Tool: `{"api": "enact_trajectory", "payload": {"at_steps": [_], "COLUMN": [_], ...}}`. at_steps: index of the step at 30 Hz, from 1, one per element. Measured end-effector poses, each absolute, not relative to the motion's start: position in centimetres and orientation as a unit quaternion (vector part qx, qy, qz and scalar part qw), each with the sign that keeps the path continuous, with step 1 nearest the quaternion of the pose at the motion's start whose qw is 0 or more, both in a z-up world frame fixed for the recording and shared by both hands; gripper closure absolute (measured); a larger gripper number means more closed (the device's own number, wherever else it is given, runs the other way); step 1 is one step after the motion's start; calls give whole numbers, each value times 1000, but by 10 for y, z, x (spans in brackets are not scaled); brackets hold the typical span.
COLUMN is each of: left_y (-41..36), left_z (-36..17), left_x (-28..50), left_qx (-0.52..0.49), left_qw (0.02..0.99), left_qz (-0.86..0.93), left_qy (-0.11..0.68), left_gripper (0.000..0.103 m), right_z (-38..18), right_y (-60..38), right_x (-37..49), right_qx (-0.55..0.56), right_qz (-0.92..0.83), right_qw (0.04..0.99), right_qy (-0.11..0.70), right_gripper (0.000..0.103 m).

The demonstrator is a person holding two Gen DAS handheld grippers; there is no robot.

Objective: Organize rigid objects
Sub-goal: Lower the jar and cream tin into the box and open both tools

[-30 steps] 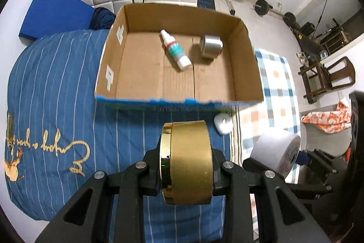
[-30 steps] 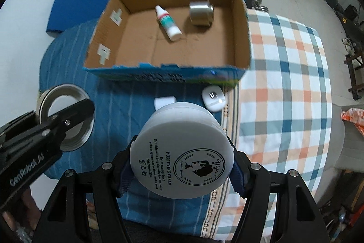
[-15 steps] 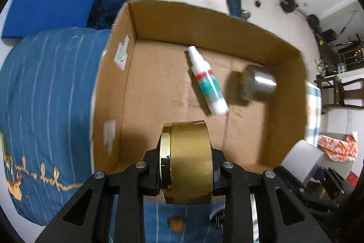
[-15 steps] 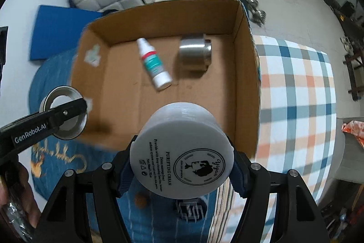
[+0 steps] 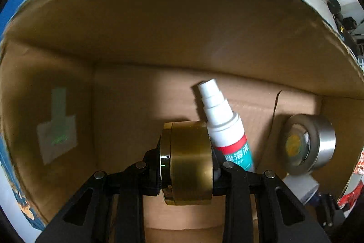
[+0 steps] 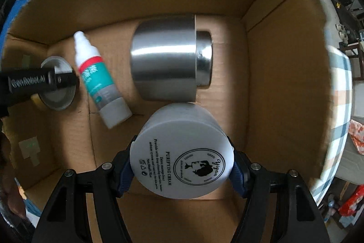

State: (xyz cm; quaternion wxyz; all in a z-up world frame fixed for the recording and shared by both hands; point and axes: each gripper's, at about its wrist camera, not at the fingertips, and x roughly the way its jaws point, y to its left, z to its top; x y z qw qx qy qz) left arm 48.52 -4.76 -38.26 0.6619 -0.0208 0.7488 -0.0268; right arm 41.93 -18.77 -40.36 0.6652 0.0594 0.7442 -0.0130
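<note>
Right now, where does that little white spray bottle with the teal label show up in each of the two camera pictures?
Left wrist view: the spray bottle lies centre-right on the cardboard box floor, just right of the gold tin.
Right wrist view: the spray bottle lies left of centre, nozzle toward the far wall.
Shared landmark: the steel cup lying on its side, right of the bottle.

Matt brown cardboard box (image 6: 268,54) holds a brushed, glossy steel cup (image 6: 168,63), a smooth white plastic spray bottle (image 6: 97,79), a satin gold metal tin (image 5: 188,163) and a matt white plastic cream jar (image 6: 182,161).
</note>
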Motion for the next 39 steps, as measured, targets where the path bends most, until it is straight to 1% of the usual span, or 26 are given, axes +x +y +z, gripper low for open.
{"api": "enact_trajectory", "payload": {"at_steps": [13, 14, 16, 19, 24, 25, 27, 28, 29, 30, 31, 32, 34, 36, 39], "left_y": [-72, -69, -62, -59, -56, -56, -54, -52, -49, -48, -47, -44, -41, -38, -32], "left_z": [-383, -382, -379, -370, -339, -332, -318, -311, -305, -299, -294, -288, -279, -270, -259], "left_x": [496, 500, 500, 503, 488, 484, 475, 469, 464, 457, 452, 445, 431, 417, 392], "left_qx": [-7, -11, -26, -34, -21, -18, -12, -8, -3, 4, 10, 15, 20, 20, 12], "left_qw": [661, 659, 655, 655, 675, 681, 693, 701, 707, 713, 717, 724, 734, 739, 749], "left_qz": [-54, -51, -45, -44, -47, -49, -49, -46, -41, -37, -33, -30, -28, -30, -34], "left_qy": [749, 751, 754, 753, 736, 731, 719, 712, 706, 700, 696, 689, 678, 672, 662], "left_gripper": [77, 76, 71, 70, 68, 66, 50, 47, 39, 27, 22, 19, 17, 8, 7], "right_z": [-428, -428, -427, -427, -410, -406, -395, -390, -383, -378, -372, -369, -360, -351, -338], "right_y": [-199, -200, -202, -208, -207, -204, -202, -203, -204, -203, -204, -204, -205, -205, -202], "right_x": [432, 433, 434, 435, 430, 429, 422, 419, 414, 411, 406, 403, 392, 381, 367], "right_qx": [76, 79, 87, 91, 75, 70, 63, 62, 64, 64, 62, 62, 59, 55, 44], "right_qz": [-17, -18, -18, -15, -10, -10, -7, -7, -5, -5, -6, -6, -4, -2, -6], "right_qw": [636, 634, 634, 628, 639, 642, 650, 653, 658, 661, 665, 667, 672, 681, 693], "right_qy": [768, 769, 768, 773, 765, 763, 758, 755, 750, 748, 744, 742, 738, 730, 720], "right_gripper": [32, 31, 31, 31, 22, 20, 17, 14, 11, 9, 3, 0, 0, 0, 0]}}
